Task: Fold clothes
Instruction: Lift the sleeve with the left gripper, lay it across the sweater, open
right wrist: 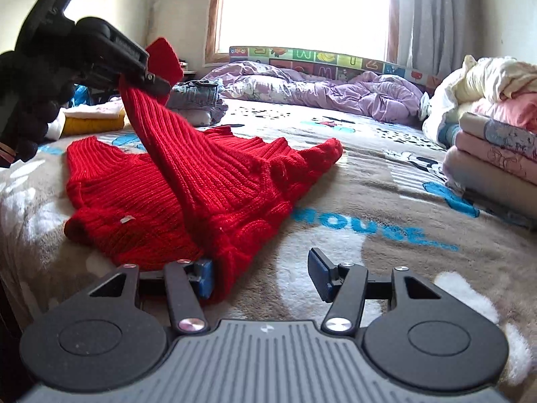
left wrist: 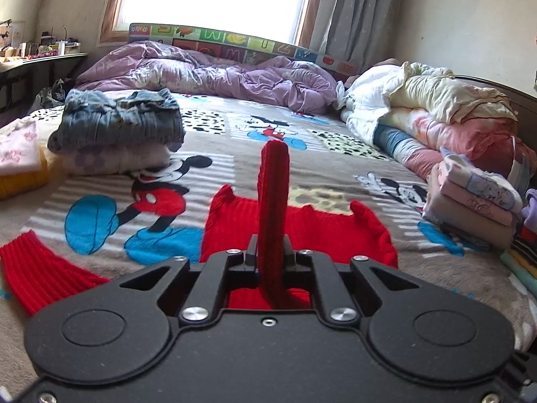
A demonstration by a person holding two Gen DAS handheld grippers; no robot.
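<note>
A red ribbed knit sweater lies on the Mickey Mouse blanket. My left gripper is shut on a sleeve of the sweater and holds it lifted above the body of the garment. In the right wrist view the left gripper is up at the left with the sleeve hanging from it. My right gripper is open low over the blanket, its left finger against the sweater's near edge. The other sleeve lies flat at the left.
Folded piles sit around: jeans on a white garment, a yellow and pink pile, pastel folded clothes at the right. A crumpled purple duvet and heaped bedding lie further back below the window.
</note>
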